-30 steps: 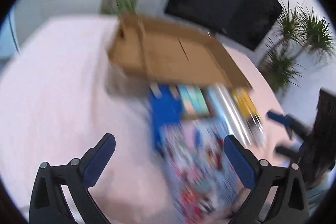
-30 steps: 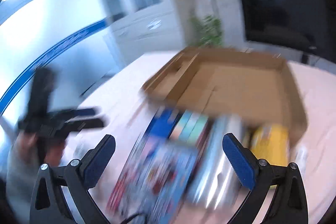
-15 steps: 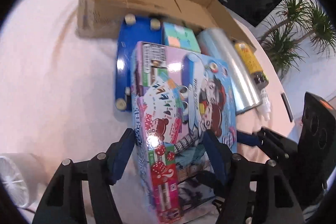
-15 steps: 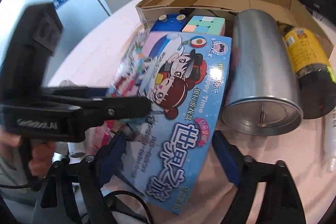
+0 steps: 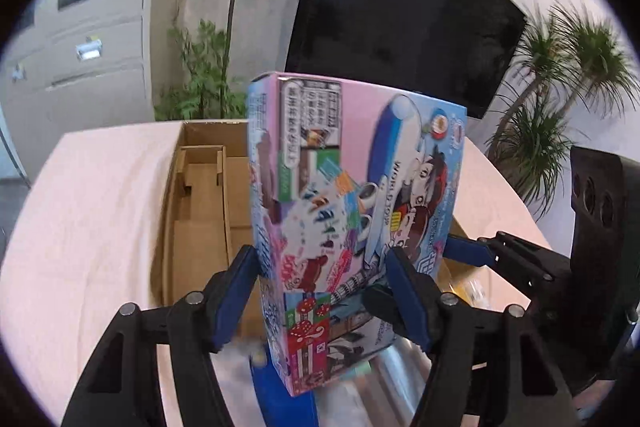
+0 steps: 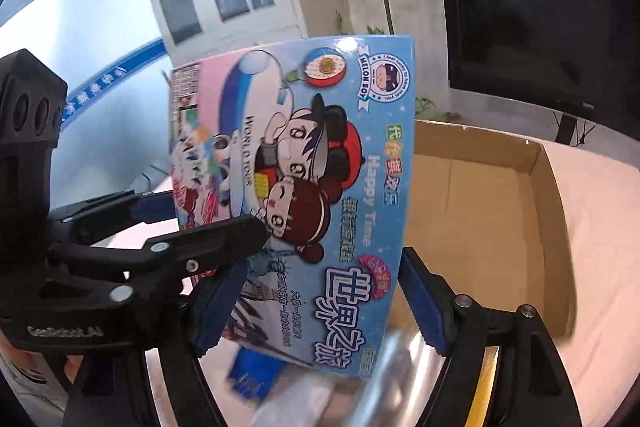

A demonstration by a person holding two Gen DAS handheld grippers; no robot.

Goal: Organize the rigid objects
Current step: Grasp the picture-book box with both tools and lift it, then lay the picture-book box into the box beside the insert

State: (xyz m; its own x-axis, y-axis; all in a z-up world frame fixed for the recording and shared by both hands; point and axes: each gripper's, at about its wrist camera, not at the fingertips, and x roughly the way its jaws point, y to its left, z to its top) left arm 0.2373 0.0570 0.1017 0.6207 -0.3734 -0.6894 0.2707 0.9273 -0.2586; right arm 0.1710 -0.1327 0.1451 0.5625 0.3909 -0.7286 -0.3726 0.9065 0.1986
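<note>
A colourful cartoon board-game box (image 5: pixel 352 211) is lifted off the table, tilted up in front of an open cardboard box (image 5: pixel 200 203). My left gripper (image 5: pixel 324 291) is shut on the game box's lower left edge. My right gripper (image 6: pixel 320 299) is shut on its lower right part (image 6: pixel 320 163). The left gripper's fingers (image 6: pixel 208 239) show in the right wrist view, clamped on the box's side. The cardboard box (image 6: pixel 480 211) holds nothing that I can see.
Below the lifted box lie a blue object (image 6: pixel 256 375), a shiny metal cylinder (image 6: pixel 384 379) and a yellow-labelled bottle (image 6: pixel 484 391), all blurred. The table has a pink cloth (image 5: pixel 88 211). A black screen (image 5: pixel 400 11) and plants stand behind.
Both grippers closed on the game box and lifted it from the table up toward the cardboard box. The other objects stayed on the table.
</note>
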